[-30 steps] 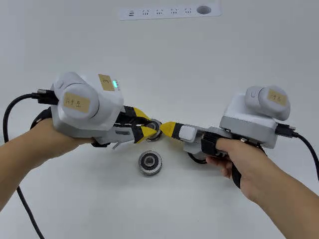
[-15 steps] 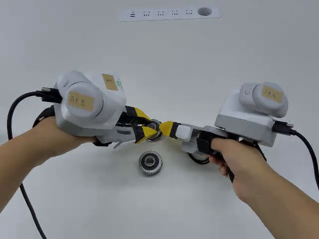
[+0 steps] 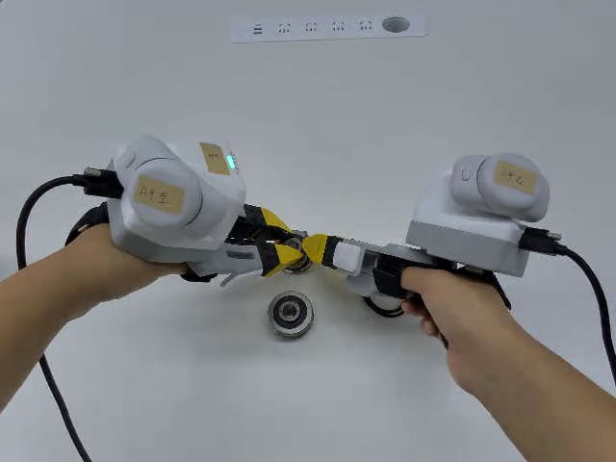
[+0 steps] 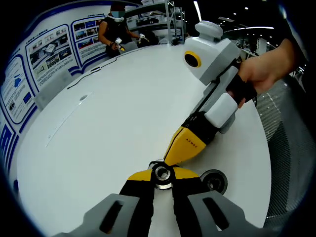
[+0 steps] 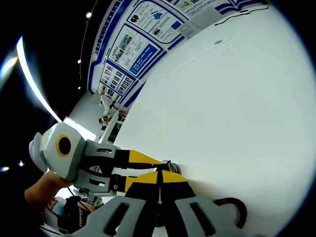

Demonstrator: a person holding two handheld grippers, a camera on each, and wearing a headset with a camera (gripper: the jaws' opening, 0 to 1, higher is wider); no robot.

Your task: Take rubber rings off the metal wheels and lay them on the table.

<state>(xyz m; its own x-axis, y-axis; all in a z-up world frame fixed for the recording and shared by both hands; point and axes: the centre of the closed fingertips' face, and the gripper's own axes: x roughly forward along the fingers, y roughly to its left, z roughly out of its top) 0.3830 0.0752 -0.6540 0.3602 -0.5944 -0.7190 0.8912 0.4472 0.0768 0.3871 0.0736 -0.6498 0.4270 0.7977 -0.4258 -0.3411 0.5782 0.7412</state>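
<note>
My left gripper (image 3: 288,247) (image 4: 162,178) is shut on a small metal wheel (image 4: 162,173) (image 3: 296,262), held above the white table. The yellow jaws of my right gripper (image 3: 313,247) (image 5: 160,177) are pressed together at that wheel's rim, pinching what looks like its thin black rubber ring; the pinch itself is partly hidden. A second wheel (image 3: 291,314) (image 4: 215,180) with its black ring on lies flat on the table just below the two grippers. A loose black rubber ring (image 3: 384,306) (image 5: 230,206) lies under my right gripper.
A white power strip (image 3: 327,26) lies at the far edge of the table (image 3: 308,115). Black cables (image 3: 27,217) trail from both grippers. In the left gripper view, a person (image 4: 114,30) stands far off beyond the table.
My right gripper has shifted a little left and up, so its jaw tips now sit tight against the wheel held in my left gripper. The wheel on the table has not moved.
</note>
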